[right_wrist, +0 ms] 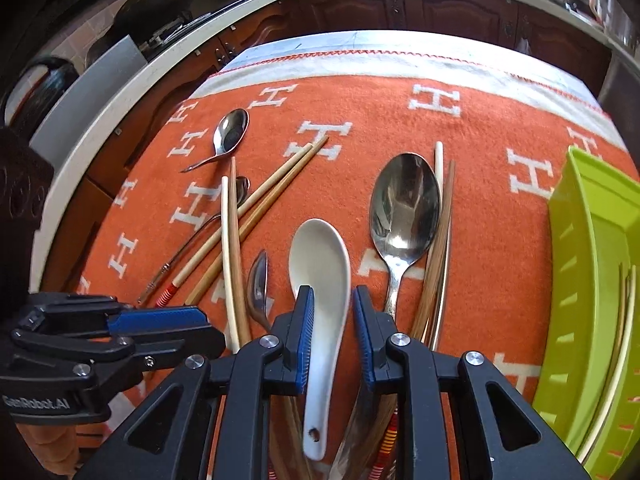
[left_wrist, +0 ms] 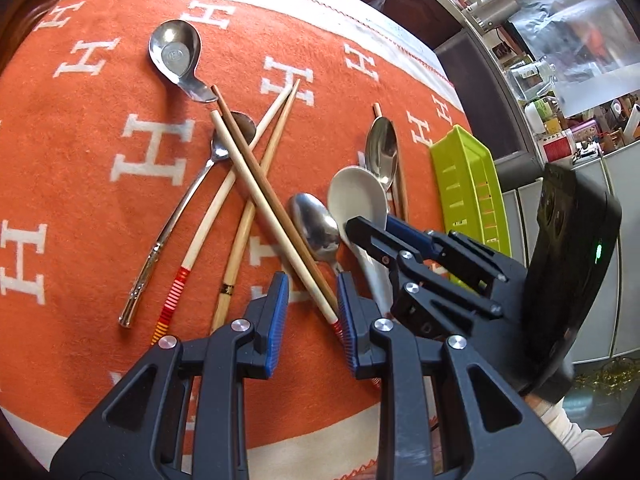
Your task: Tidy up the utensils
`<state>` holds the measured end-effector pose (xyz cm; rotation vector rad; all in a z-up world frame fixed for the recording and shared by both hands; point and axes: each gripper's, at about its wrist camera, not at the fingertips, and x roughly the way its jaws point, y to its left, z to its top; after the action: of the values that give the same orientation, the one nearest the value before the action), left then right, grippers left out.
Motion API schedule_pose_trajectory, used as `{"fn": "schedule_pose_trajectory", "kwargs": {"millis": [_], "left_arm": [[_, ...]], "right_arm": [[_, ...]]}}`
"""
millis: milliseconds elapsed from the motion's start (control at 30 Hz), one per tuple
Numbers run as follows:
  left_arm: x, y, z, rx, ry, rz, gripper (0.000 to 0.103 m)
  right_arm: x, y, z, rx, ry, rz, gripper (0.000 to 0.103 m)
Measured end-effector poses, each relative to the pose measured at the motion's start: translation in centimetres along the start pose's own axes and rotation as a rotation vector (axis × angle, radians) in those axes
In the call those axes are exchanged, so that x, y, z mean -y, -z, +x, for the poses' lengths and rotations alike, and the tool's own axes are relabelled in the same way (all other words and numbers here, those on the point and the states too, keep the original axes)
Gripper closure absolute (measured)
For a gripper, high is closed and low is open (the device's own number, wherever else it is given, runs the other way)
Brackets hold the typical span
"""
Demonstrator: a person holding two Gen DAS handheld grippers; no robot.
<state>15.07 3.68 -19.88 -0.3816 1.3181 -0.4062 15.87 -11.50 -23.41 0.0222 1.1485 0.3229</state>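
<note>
Right gripper jaws spread astride white spoon handle for pickup toward green tray; left gripper jaws spread over chopsticks.

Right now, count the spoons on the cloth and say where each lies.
5. White ceramic spoon between the right gripper fingers; large metal spoon right of it; small metal spoon left of it; thin-handled spoon under crossed chopsticks; short bent spoon far left. More may be hidden.
</note>
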Motion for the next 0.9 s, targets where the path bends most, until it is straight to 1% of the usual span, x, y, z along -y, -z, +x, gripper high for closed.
{"fn": "schedule_pose_trajectory", "kwargs": {"millis": [33, 100, 200, 300, 567, 633, 700, 800, 900], "left_arm": [[-0.1, -0.1, 0.0, 0.001, 0.002, -0.004, 0.081], [-0.2, -0.3, 0.1, 0.004, -0.011, -0.014, 0.081], [-0.4, -0.5, 0.6, 0.008, -0.04, -0.035, 0.081], [-0.3, -0.6, 1.4, 0.013, -0.051, -0.043, 0.081], [1.6, -1.0, 2.5, 0.068, -0.121, 0.015, 0.082], [2.1, -1.2, 2.8, 0.082, -0.124, 0.034, 0.085], [2.5, -1.3, 3.4, 0.09, -0.109, 0.038, 0.085], [3.2, -1.5, 4.0, 0.101, -0.088, 0.049, 0.092], [3.9, -1.5, 4.1, 0.123, -0.111, 0.06, 0.094]], "right_arm": [[-0.2, 0.1, 0.0, 0.008, 0.006, -0.015, 0.092], [-0.1, 0.2, -0.1, 0.012, -0.015, -0.004, 0.095], [0.5, 0.4, -0.2, 0.011, -0.045, 0.031, 0.096], [0.9, 0.7, -0.5, 0.012, -0.053, 0.048, 0.096], [1.9, 1.4, -1.7, 0.034, -0.071, 0.087, 0.096], [2.2, 1.5, -1.9, 0.039, -0.074, 0.098, 0.096], [2.6, 1.7, -2.2, 0.042, -0.082, 0.112, 0.096], [2.8, 1.8, -2.7, 0.051, -0.097, 0.122, 0.096], [3.0, 1.8, -3.4, 0.067, -0.101, 0.121, 0.096]]}}
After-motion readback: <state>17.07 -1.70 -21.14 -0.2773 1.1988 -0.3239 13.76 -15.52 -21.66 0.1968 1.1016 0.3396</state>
